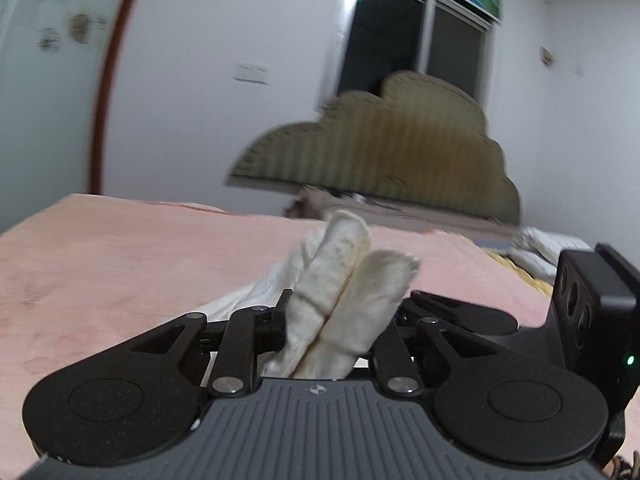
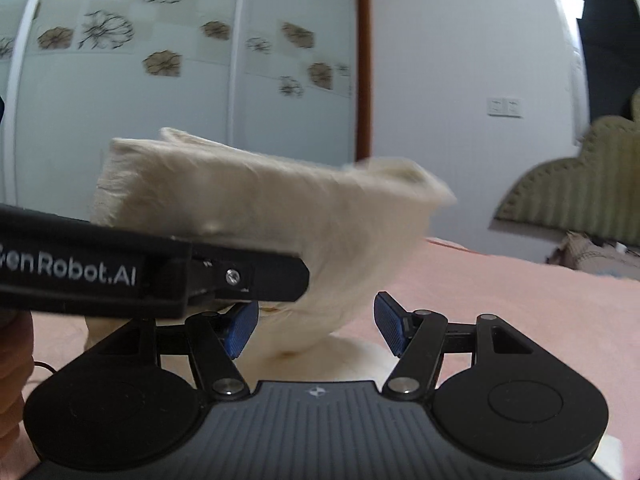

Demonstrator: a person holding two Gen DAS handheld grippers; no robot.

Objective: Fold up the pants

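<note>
The cream pants are bunched into thick folds between the jaws of my left gripper, which is shut on them and holds them above the pink bed. In the right wrist view the same pants hang as a folded slab in front of me, clamped by the left gripper's black body crossing from the left. My right gripper is open, its blue pads on either side of the cloth's lower edge, not closed on it.
The pink bedsheet spreads under both grippers. An olive padded headboard stands at the far end below a dark window. A flowered wardrobe is ahead in the right view. Bedding lies at the right edge.
</note>
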